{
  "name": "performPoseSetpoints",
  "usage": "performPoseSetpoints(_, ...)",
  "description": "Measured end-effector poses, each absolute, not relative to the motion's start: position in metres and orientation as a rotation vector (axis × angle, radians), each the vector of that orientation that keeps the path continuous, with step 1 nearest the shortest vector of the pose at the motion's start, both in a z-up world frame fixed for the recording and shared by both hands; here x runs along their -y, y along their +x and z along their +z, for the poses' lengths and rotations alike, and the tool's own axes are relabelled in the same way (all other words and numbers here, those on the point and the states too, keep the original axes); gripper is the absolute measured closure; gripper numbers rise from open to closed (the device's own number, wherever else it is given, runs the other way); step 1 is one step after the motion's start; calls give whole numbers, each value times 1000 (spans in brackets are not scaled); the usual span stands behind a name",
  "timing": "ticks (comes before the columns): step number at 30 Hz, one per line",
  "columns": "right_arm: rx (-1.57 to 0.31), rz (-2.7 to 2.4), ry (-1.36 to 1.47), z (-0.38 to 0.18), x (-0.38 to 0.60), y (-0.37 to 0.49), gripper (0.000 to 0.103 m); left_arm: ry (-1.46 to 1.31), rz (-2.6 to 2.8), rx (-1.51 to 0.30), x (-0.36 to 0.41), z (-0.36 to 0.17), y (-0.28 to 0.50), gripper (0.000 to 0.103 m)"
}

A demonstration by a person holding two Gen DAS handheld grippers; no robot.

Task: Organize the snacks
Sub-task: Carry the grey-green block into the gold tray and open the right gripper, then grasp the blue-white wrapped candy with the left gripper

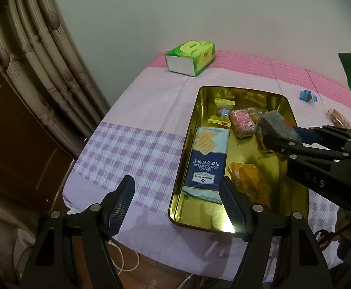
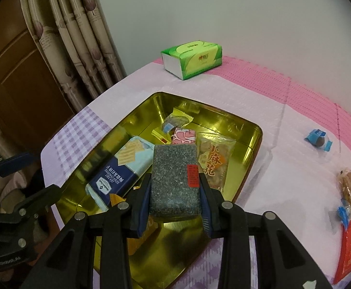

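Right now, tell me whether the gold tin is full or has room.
Has room: the gold tin holds several snacks, but bare floor shows between them.

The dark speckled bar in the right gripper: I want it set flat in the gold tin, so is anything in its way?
No barrier. The right gripper holds the dark speckled bar over the gold tin, whose bare floor lies just below.

Your right tool, black with blue pads, clamps a dark grey speckled bar bearing a red label. The tin beneath gleams gold inside. In it you see a navy and pale blue cracker pack, a pink swirl-patterned sweet and an orange wrapper. The desk cloth shows lilac-and-white checks (turning to plain pale pink, then deeper pink stripes farther back). The tissue pack is green and white.
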State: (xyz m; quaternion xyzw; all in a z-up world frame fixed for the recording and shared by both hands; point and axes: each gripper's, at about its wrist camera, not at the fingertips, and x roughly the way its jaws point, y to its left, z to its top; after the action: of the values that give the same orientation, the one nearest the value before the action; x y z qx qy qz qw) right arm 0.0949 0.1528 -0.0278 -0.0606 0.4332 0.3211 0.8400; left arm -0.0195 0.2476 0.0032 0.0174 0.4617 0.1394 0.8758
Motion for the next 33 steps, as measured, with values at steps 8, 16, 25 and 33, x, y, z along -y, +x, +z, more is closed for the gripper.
performPoseSetpoints(8, -927, 686, -131, -32, -160, 99, 70, 36, 289, -971, -249, 2, -18, 29)
performPoseSetpoints(16, -930, 694, -129, -32, -167, 102, 69, 36, 292, -972, -249, 2, -19, 28)
performPoseSetpoints(25, -898, 706, -110, -21, -170, 102, 69, 42, 294, -973, -248, 1, -18, 28)
performPoseSetpoints(33, -835, 724, -73, 0, -156, 85, 69, 52, 296, -971, -248, 0, -19, 28)
